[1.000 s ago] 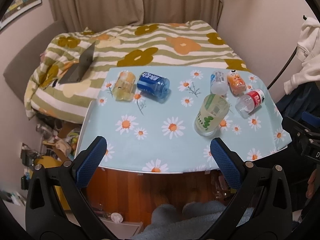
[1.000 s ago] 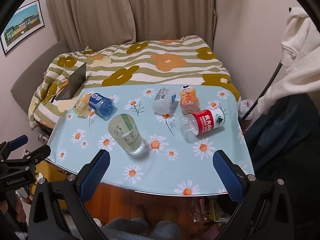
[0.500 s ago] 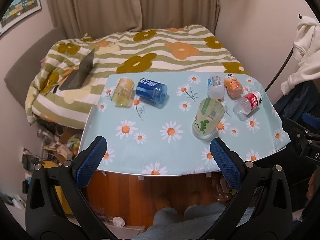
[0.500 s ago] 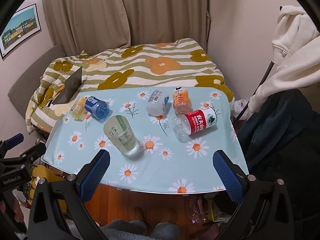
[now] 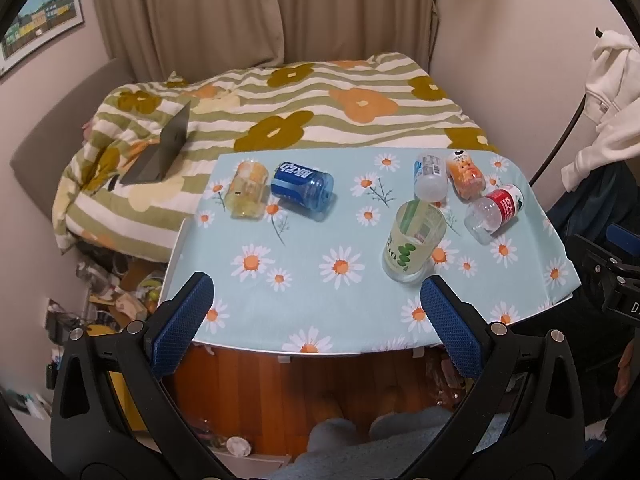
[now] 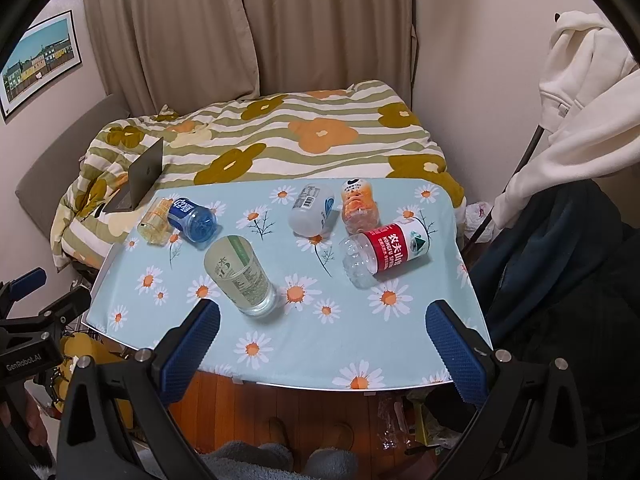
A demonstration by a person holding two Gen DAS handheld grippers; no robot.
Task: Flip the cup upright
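Several cut plastic cups sit on the daisy-print table (image 5: 304,312). A pale green cup (image 5: 414,242) (image 6: 240,278) stands on end near the middle. The yellow cup (image 5: 247,195) (image 6: 155,221), blue cup (image 5: 302,185) (image 6: 192,218), white cup (image 5: 430,176) (image 6: 312,210), orange cup (image 5: 466,175) (image 6: 359,206) and red-labelled cup (image 5: 496,213) (image 6: 386,254) all lie on their sides. My left gripper (image 5: 316,284) hangs open short of the near table edge, holding nothing. My right gripper (image 6: 324,308) is open too, with the green cup just beyond its left finger.
A bed with a striped flower quilt (image 5: 304,104) lies behind the table, with a dark laptop (image 5: 164,148) on it. White and dark clothing (image 6: 576,128) hangs at the right. Clutter (image 5: 116,284) sits on the floor at the left. Wood floor and grey slippers (image 6: 280,456) are below.
Both grippers have drawn back and up from the table, so it looks smaller and farther. The cups have not moved. Both grippers stay open.
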